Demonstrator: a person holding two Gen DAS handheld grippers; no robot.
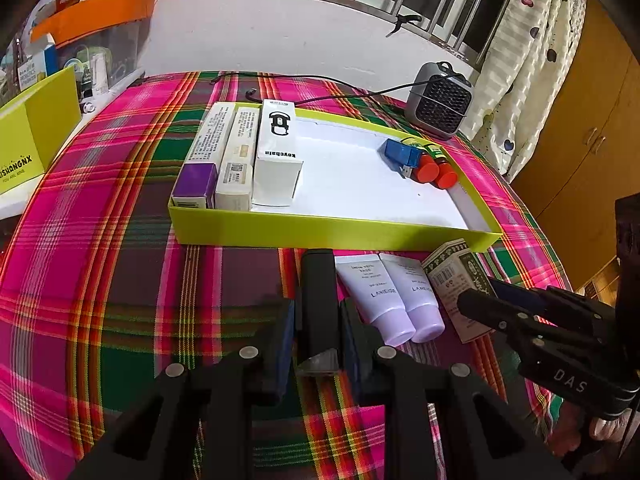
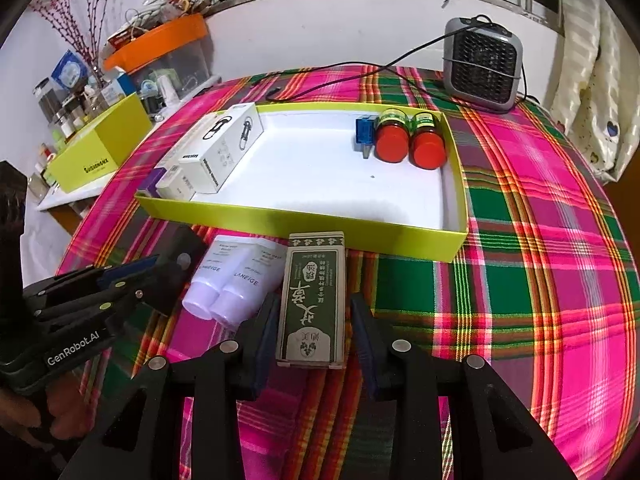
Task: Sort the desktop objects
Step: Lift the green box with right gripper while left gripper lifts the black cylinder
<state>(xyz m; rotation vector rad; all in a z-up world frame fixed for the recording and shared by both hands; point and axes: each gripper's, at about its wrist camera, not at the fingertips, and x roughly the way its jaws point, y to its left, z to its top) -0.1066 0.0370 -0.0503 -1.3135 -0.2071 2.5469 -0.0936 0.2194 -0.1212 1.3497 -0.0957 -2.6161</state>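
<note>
the green box (image 2: 312, 300) lies on the plaid cloth (image 2: 520, 280) just in front of the tray (image 2: 304, 220), its long axis running straight along the right gripper (image 2: 314, 332), whose jaws stand either side of it; a gap shows on the right side, so i judge it not yet gripped. the left gripper (image 1: 318, 328) sits narrow on a black bar (image 1: 318, 292), pads seemingly against it. two tubes (image 1: 394, 296) lie between. the bar's near end is hard to make out.
</note>
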